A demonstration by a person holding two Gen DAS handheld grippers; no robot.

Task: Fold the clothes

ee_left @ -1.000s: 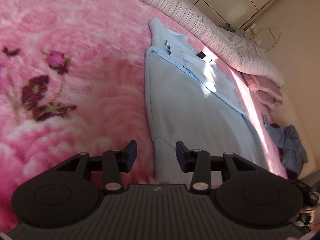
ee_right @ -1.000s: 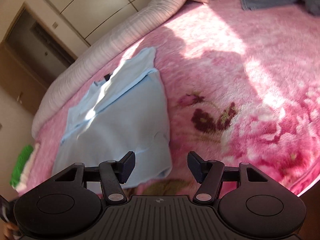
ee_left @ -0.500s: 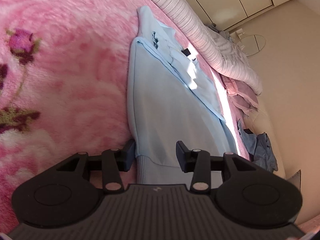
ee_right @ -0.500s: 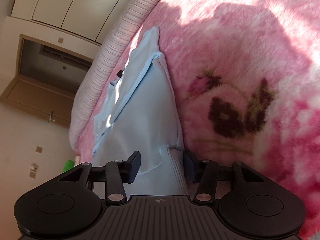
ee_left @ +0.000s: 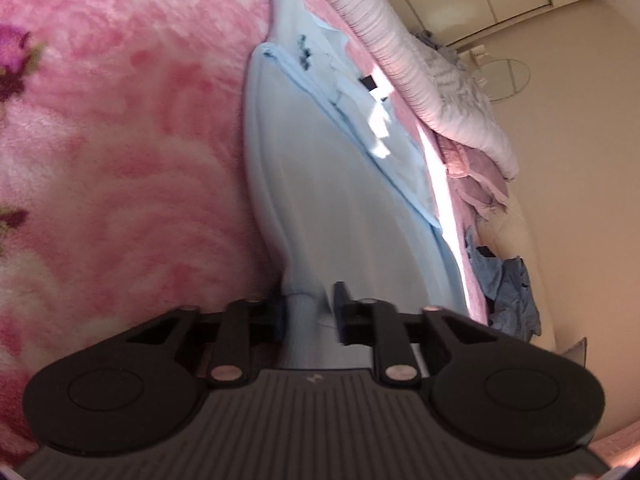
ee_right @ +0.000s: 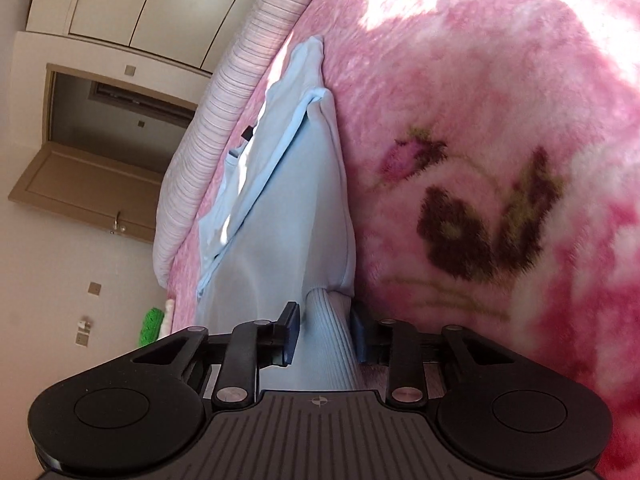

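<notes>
A light blue sweater (ee_left: pixel 328 184) lies flat on a pink flowered blanket (ee_left: pixel 120 160), its sleeves folded across the far part. In the left wrist view my left gripper (ee_left: pixel 308 312) is closing on the ribbed hem, which is bunched between the two pads. In the right wrist view the same sweater (ee_right: pixel 288 208) runs away from me, and my right gripper (ee_right: pixel 326 330) is closing on the other corner of the ribbed hem (ee_right: pixel 328 336); both pads touch the fabric. Both grippers sit low over the blanket at the sweater's near edge.
A striped rolled quilt (ee_left: pixel 384 36) borders the far side of the bed, with a pinkish pile of bedding (ee_left: pixel 476 184) beyond it. Blue-grey clothes (ee_left: pixel 508 292) lie at the right edge. A wardrobe and open door (ee_right: pixel 100 152) stand behind; a green item (ee_right: pixel 152 324) lies near.
Both grippers dropped to the sweater's near hem and moved in around it. Their jaws, wide apart before, have narrowed onto the ribbed fabric, which is now bunched between the pads.
</notes>
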